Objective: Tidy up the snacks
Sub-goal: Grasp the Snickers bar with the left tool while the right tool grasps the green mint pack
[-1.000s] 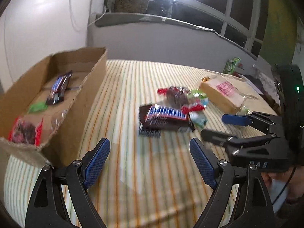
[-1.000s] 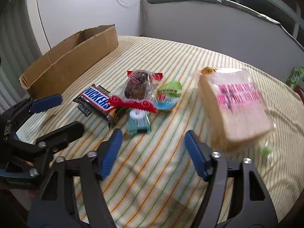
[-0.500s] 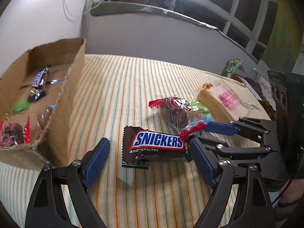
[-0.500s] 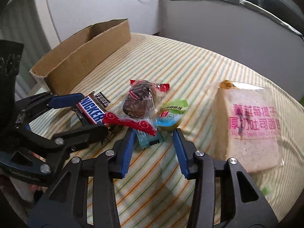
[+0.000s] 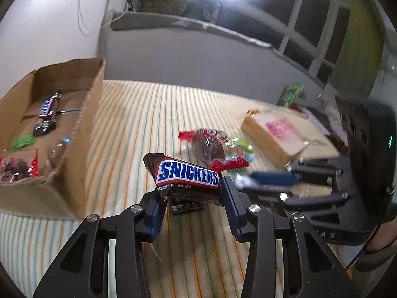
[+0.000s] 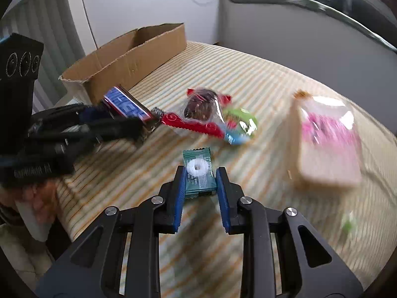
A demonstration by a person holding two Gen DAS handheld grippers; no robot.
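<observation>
My left gripper (image 5: 192, 191) has a brown Snickers bar (image 5: 188, 176) between its blue pads, one end tipped up off the striped cloth; its jaws are closing on the bar. My right gripper (image 6: 200, 173) is shut on a small teal mint packet (image 6: 198, 181) with a white ring on it. In the right wrist view the Snickers bar (image 6: 126, 106) shows blurred in the left gripper (image 6: 119, 121). To the left stands a cardboard box (image 5: 94, 94) holding another Snickers (image 5: 48, 109), a green packet (image 5: 23, 141) and a red-ended cake (image 5: 15, 168).
On the cloth lie a wrapped chocolate cake (image 6: 201, 104), a red-edged packet (image 6: 193, 124), a green packet (image 6: 243, 121) and a bagged bread loaf (image 6: 327, 149). A green bag (image 5: 290, 94) sits at the far table edge. A hand (image 6: 37, 198) holds the left gripper.
Both grippers came down to the snack pile and closed. The left took the Snickers bar and tipped it up; the right closed on the teal mint packet and drew it back from the pile.
</observation>
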